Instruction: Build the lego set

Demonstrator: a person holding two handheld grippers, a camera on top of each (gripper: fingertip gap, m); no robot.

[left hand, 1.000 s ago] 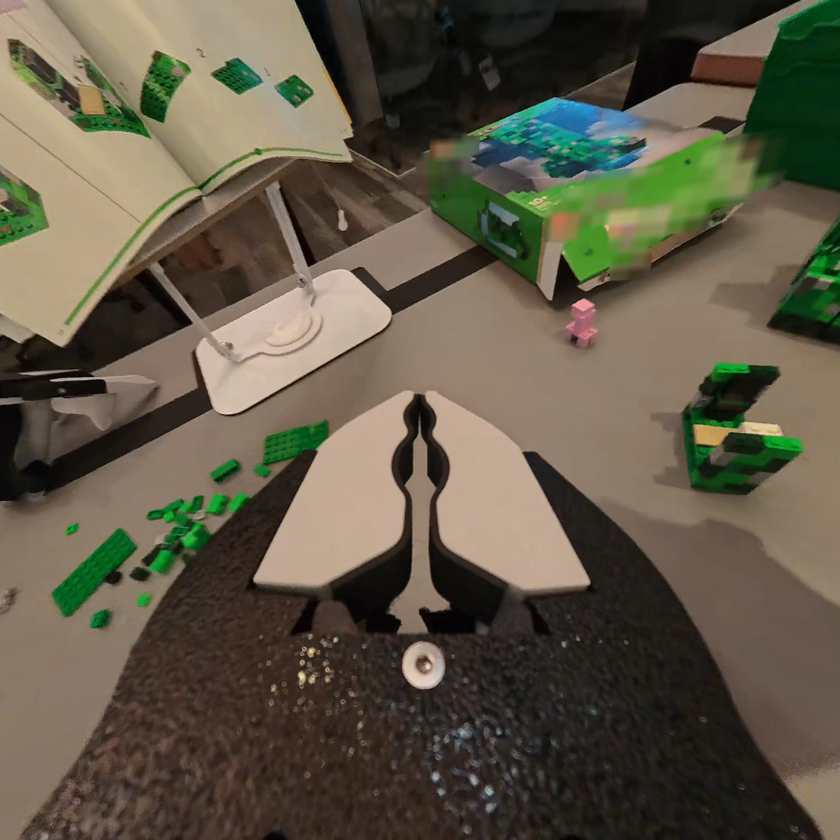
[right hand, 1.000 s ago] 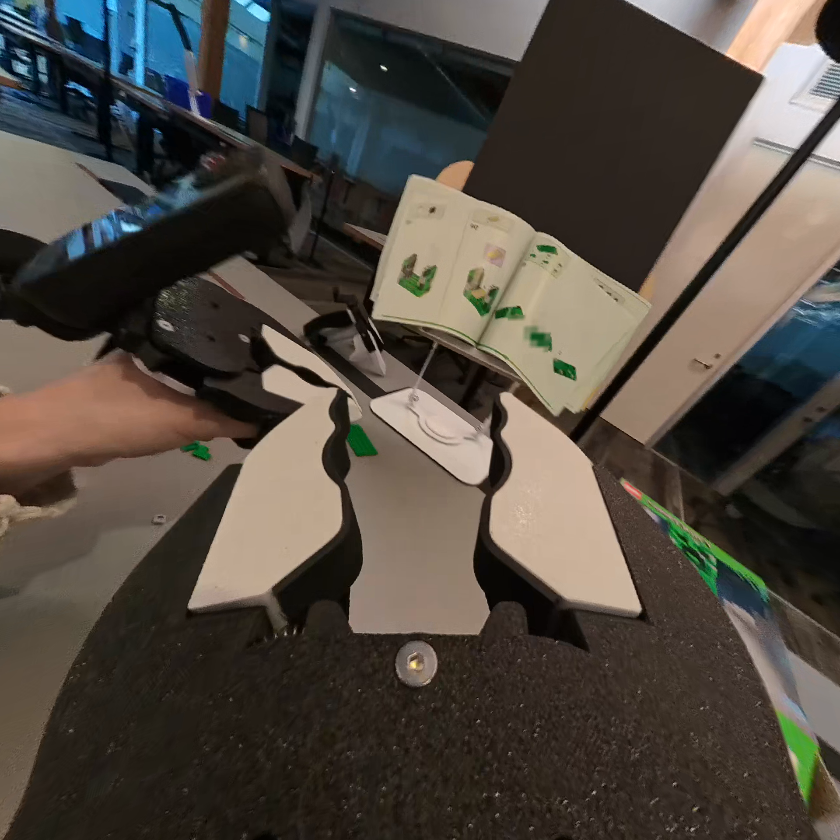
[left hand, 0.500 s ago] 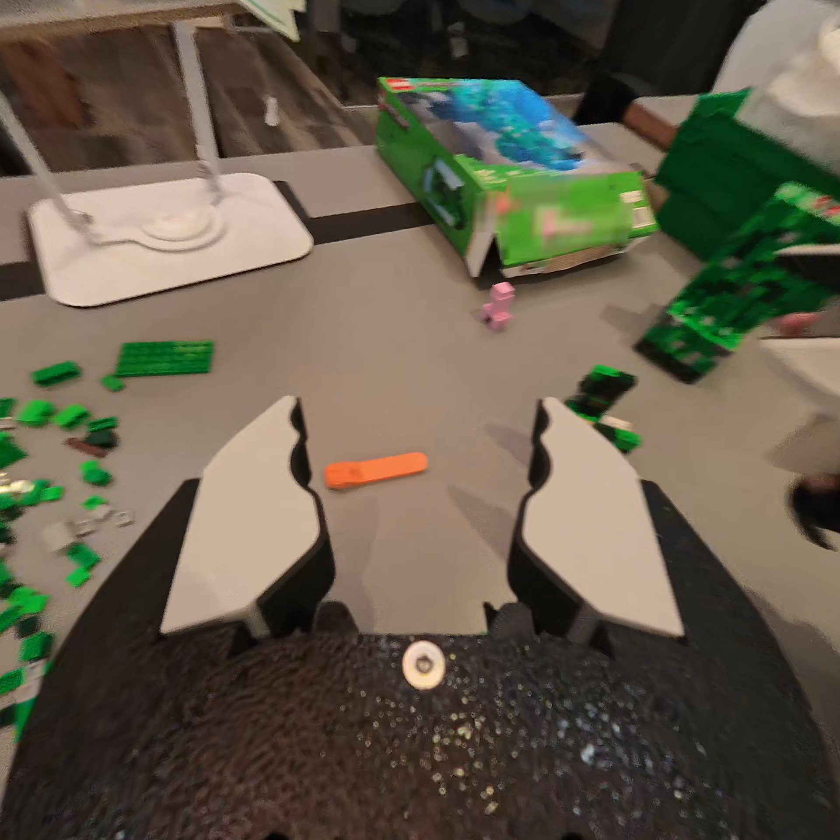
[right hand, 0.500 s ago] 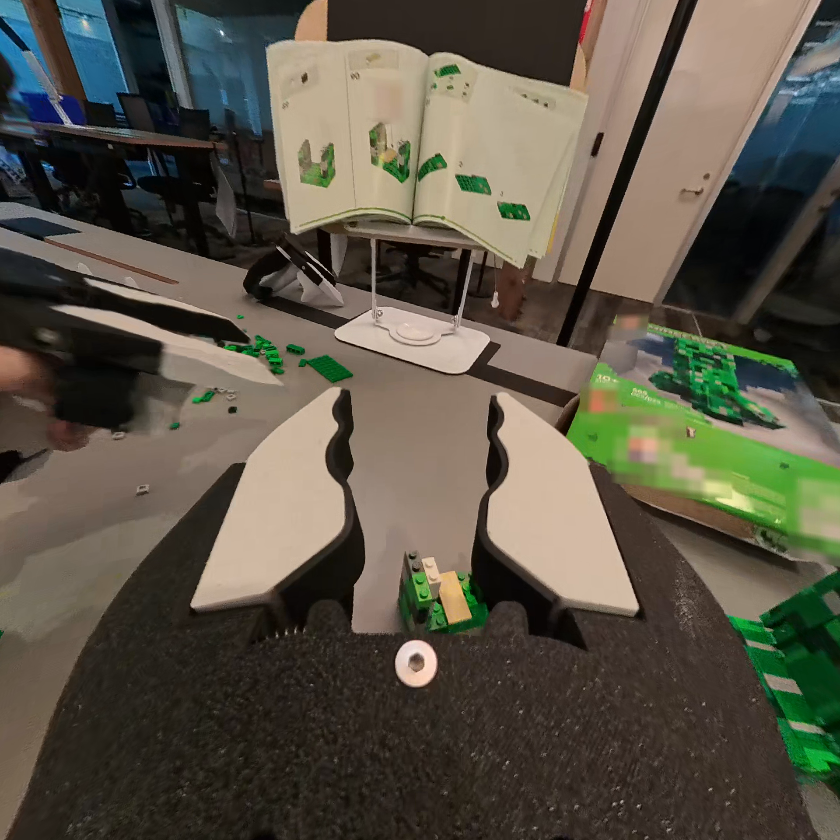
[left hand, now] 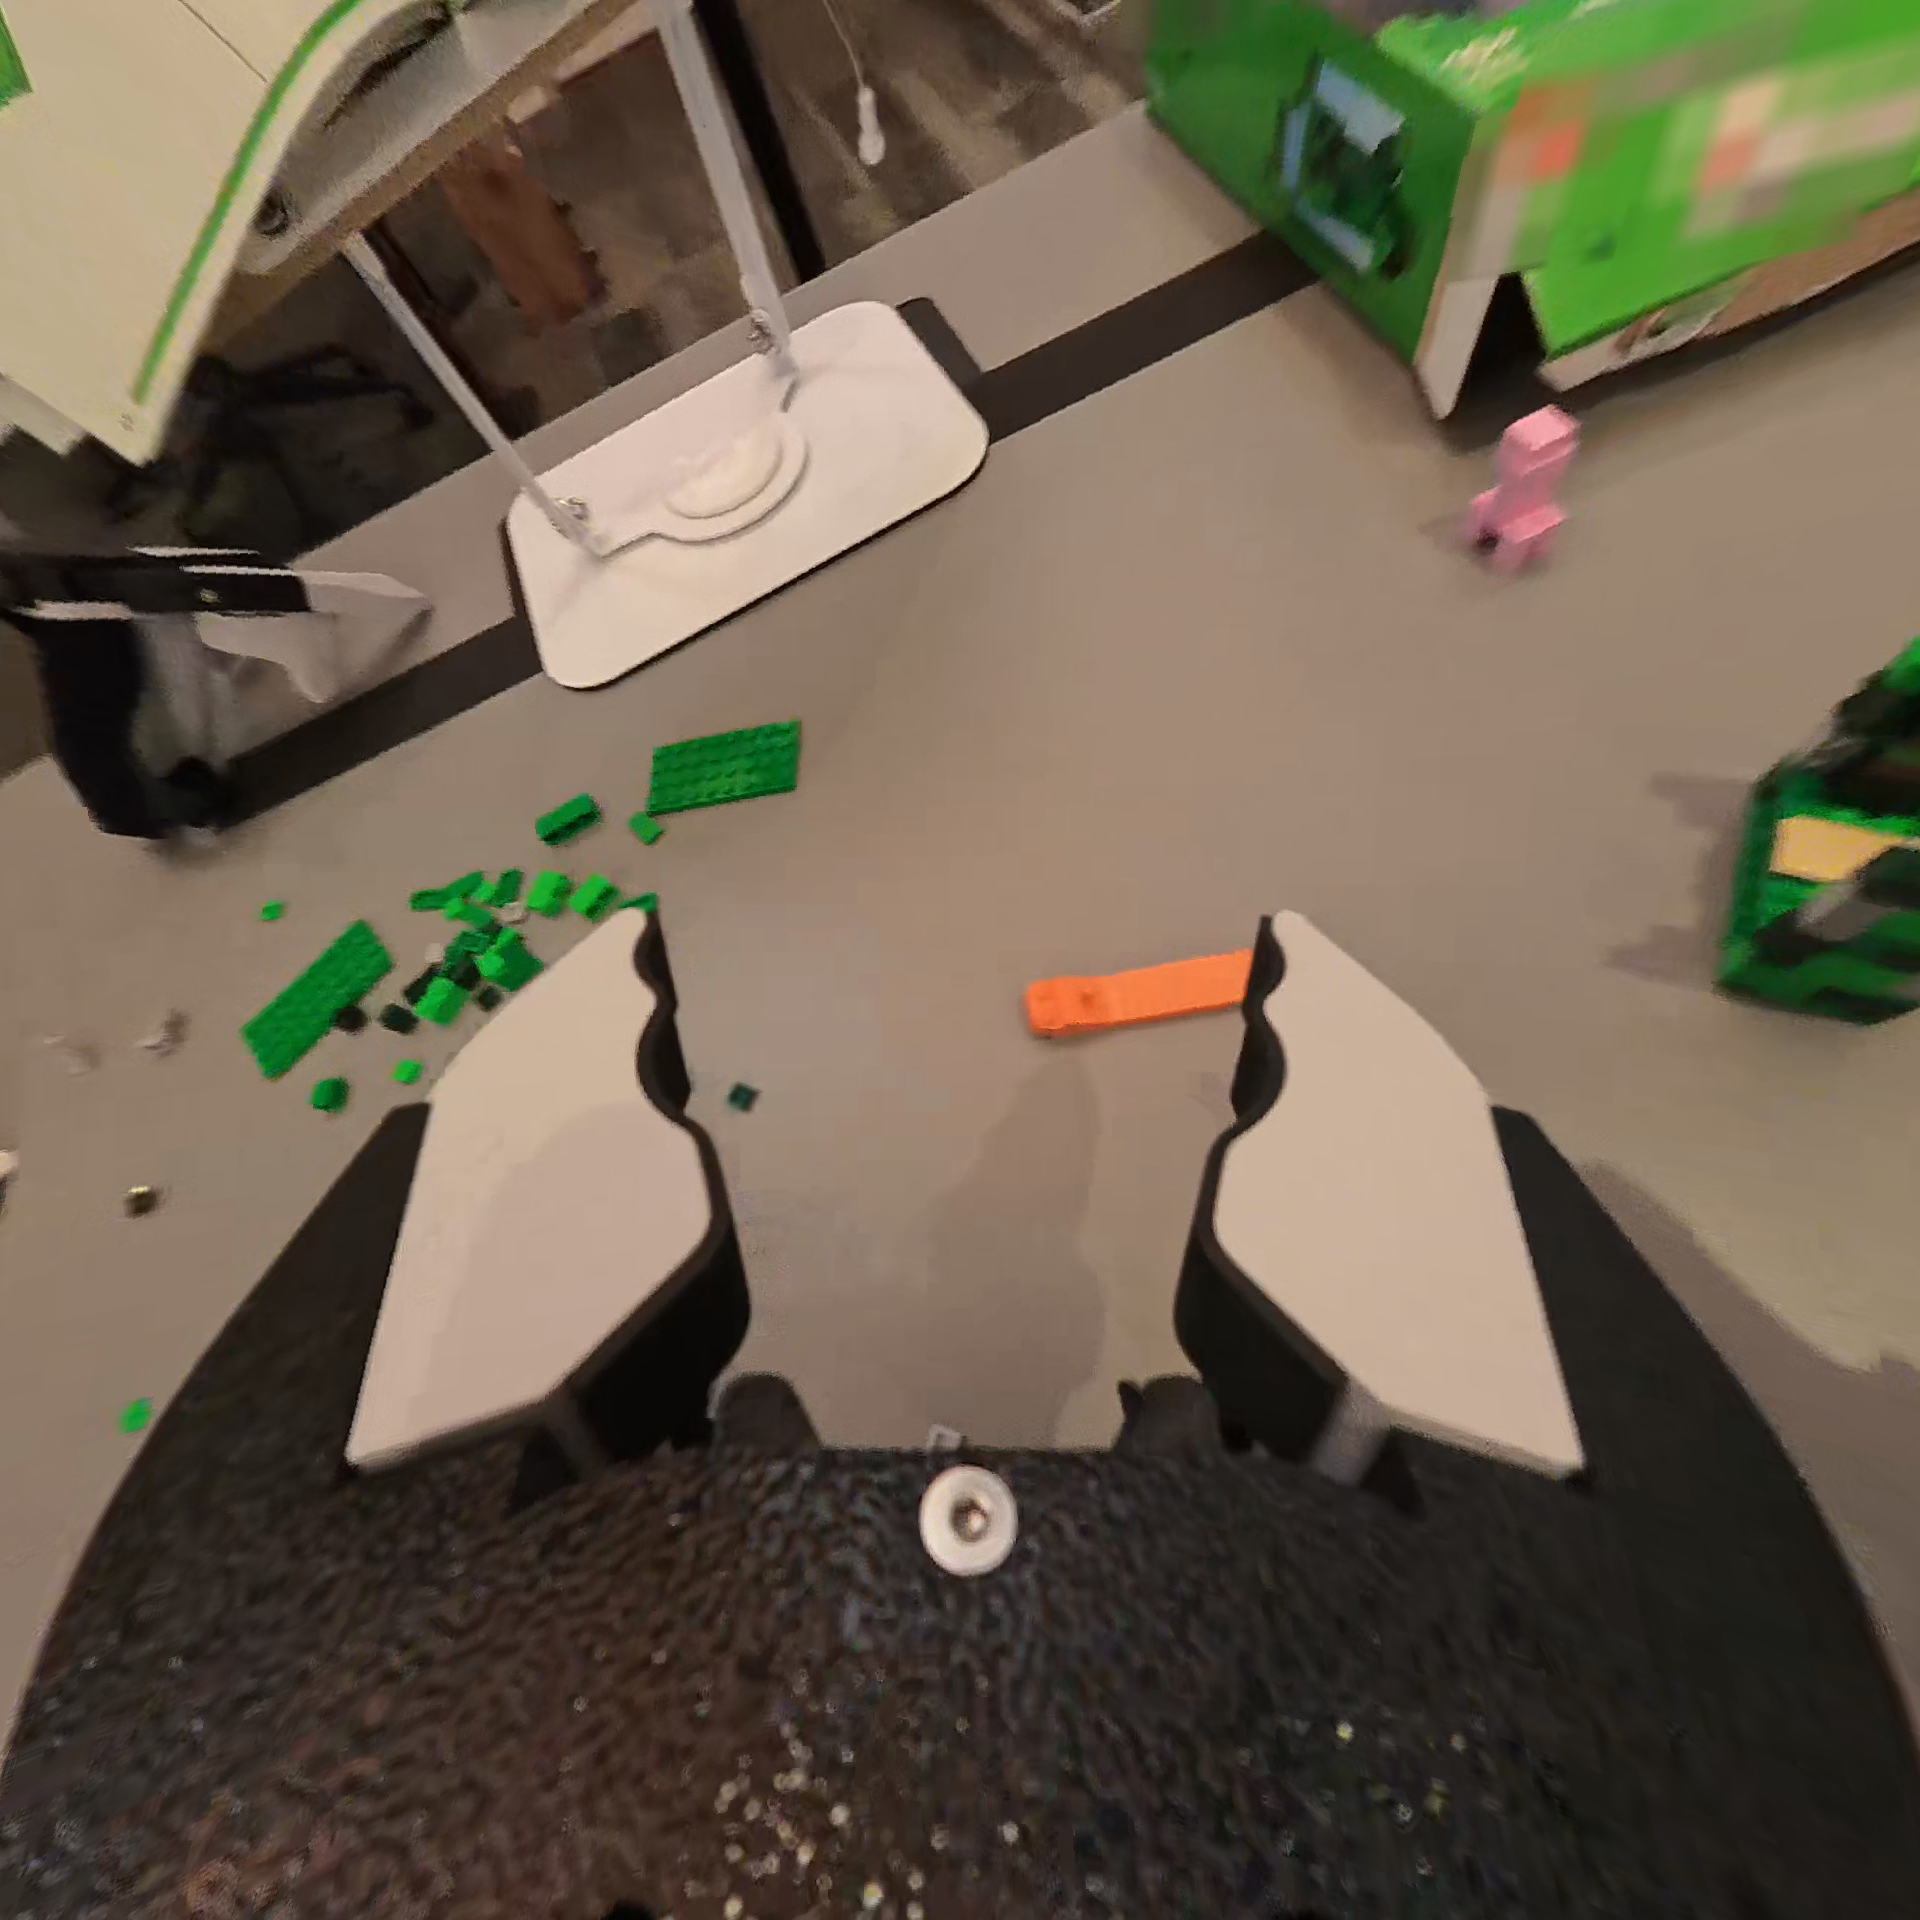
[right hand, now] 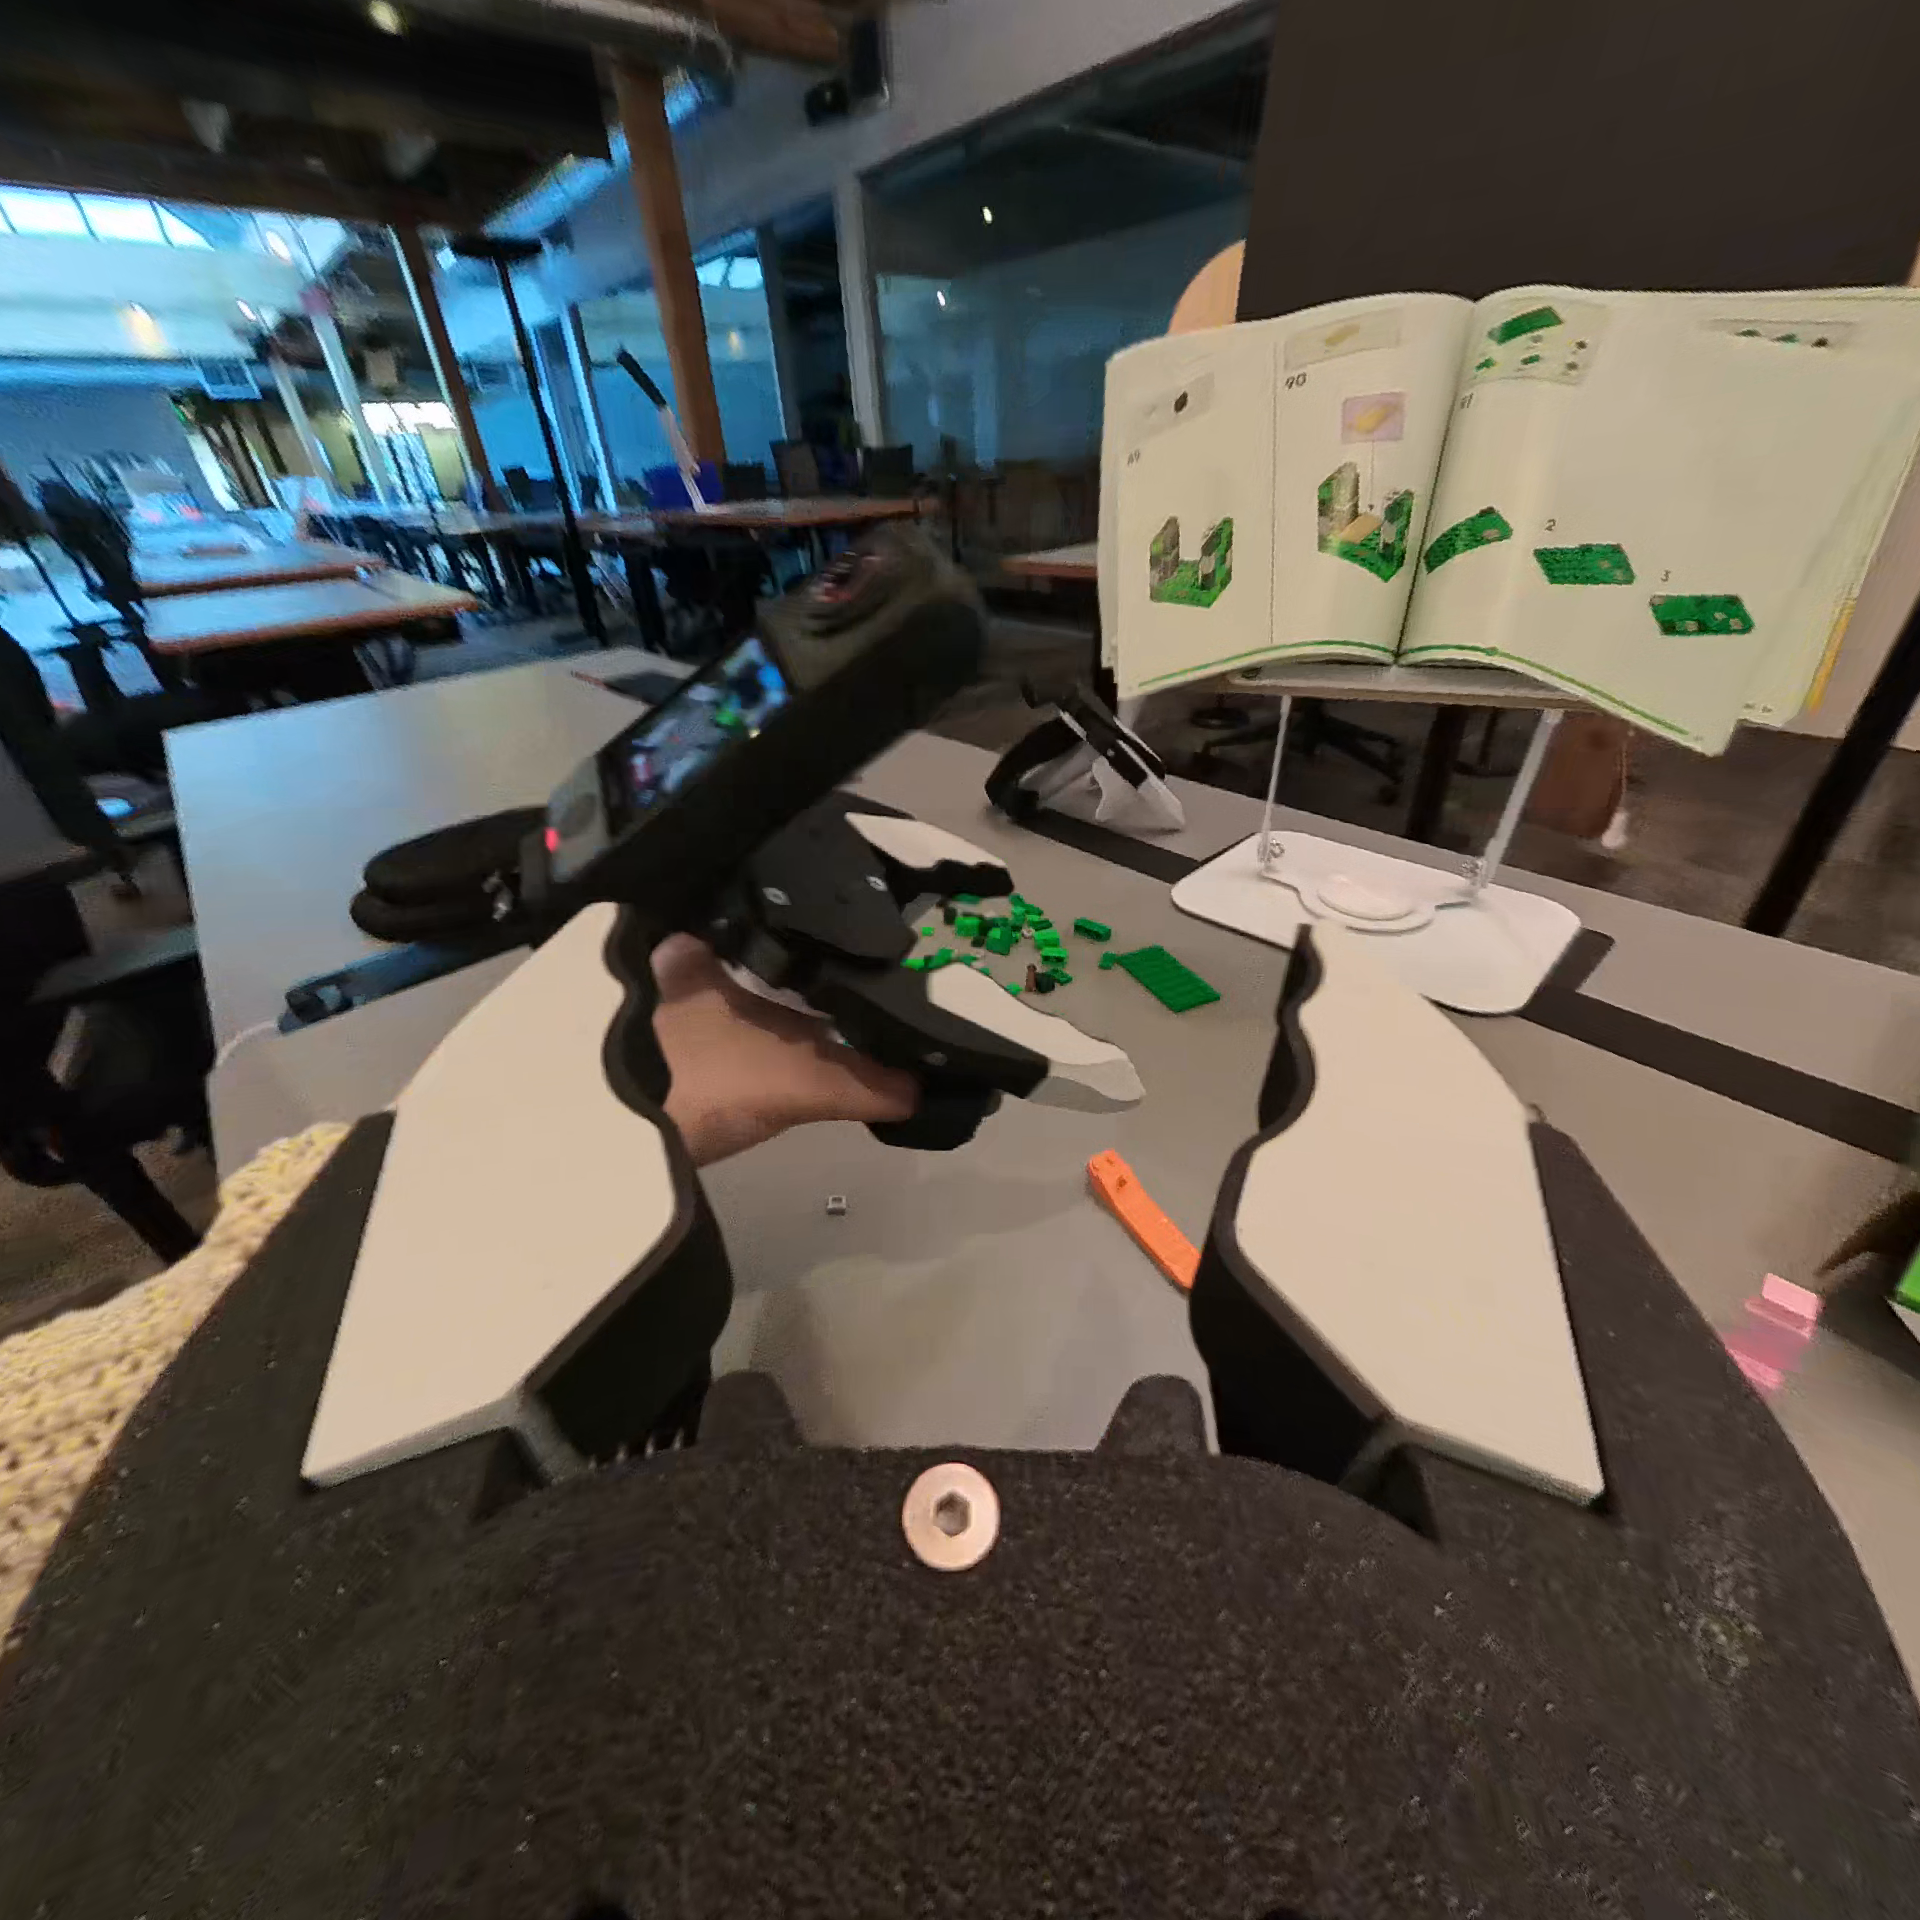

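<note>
My left gripper [left hand: 956, 935] is open and empty above the grey table [left hand: 1091, 675]. An orange brick separator [left hand: 1138, 992] lies flat just inside its right fingertip. Loose green pieces [left hand: 468, 956] and two green plates [left hand: 724, 766] lie to the front left. A partly built green block [left hand: 1829, 894] with a tan tile stands at the right edge. My right gripper [right hand: 956, 925] is open and empty. Its view shows the left gripper [right hand: 1039, 966] held by a hand [right hand: 769, 1060], the separator [right hand: 1143, 1216] and the loose pieces [right hand: 997, 925].
An open instruction booklet [right hand: 1455, 499] rests on a clear stand with a white base [left hand: 748, 488]. The green set box [left hand: 1558, 156] lies at the back right, with a pink pig figure [left hand: 1522, 488] in front of it. A black and white object [left hand: 156, 644] sits at the back left. From my left tips it is roughly 20 cm to the pink pig figure [left hand: 1522, 488]; from my right, 25 cm.
My left gripper went from shut to open and now points back toward the loose pieces. My right gripper swung left, and the small green build seen between its fingers is out of view.
</note>
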